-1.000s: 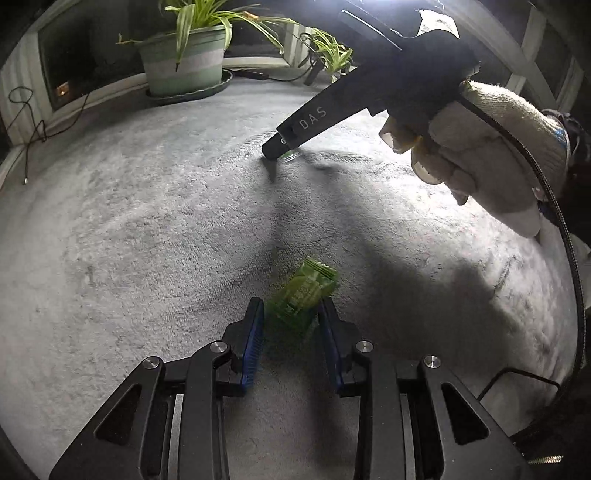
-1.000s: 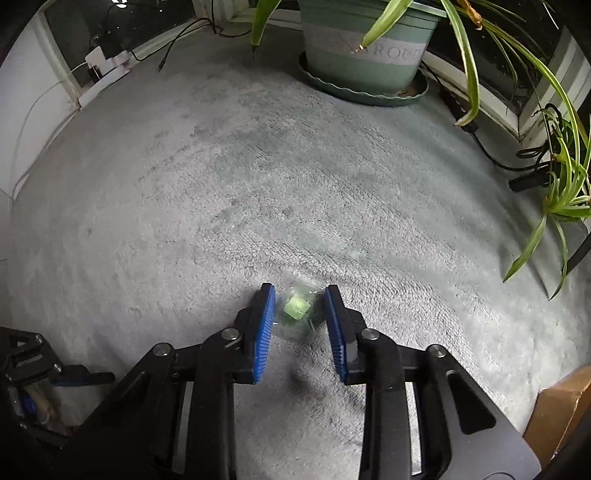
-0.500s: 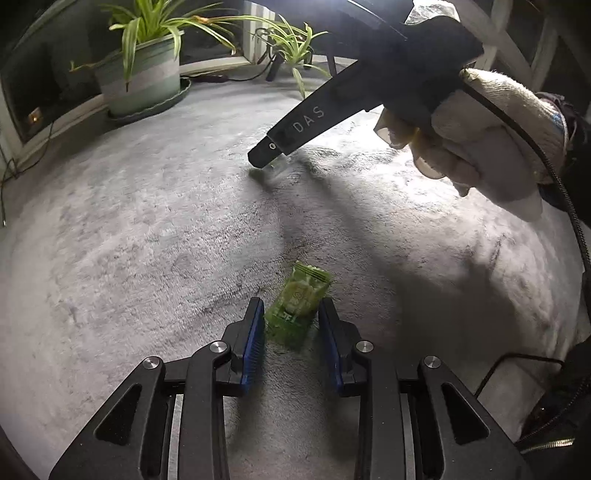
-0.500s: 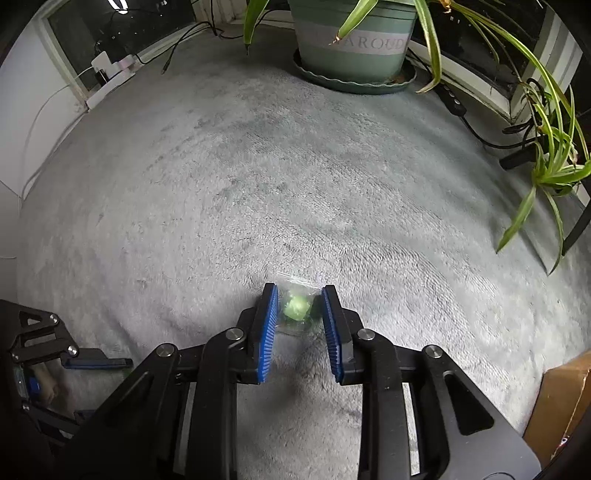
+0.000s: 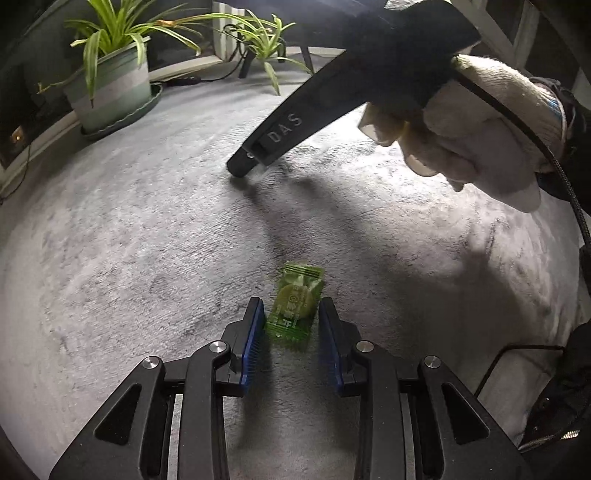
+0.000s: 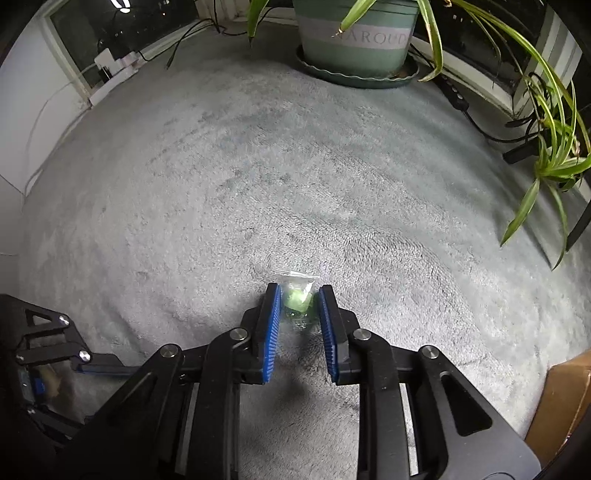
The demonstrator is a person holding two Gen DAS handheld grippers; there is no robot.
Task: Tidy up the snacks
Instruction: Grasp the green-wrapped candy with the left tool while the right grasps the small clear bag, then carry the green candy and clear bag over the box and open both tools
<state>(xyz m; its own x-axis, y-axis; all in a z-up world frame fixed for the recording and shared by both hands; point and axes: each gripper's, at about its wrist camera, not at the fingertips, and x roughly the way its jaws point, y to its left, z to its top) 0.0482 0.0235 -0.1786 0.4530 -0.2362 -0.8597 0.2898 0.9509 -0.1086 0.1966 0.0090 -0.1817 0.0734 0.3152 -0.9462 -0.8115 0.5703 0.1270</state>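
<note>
Left gripper (image 5: 291, 317) is held released around a green candy wrapper (image 5: 295, 306) — right gripper (image 6: 298, 304), marked "DAS", is seen grasping a clear packet (image 6: 297, 299).

A small clear-wrapped green candy (image 6: 297, 300) is pinched between the blue pads (image 6: 270, 328) of the right gripper (image 6: 298, 295) above the grey carpet (image 6: 258, 177). A potted plant (image 6: 354, 33) is seen far ahead, cardboard (image 6: 561, 398) to the lower right.
</note>
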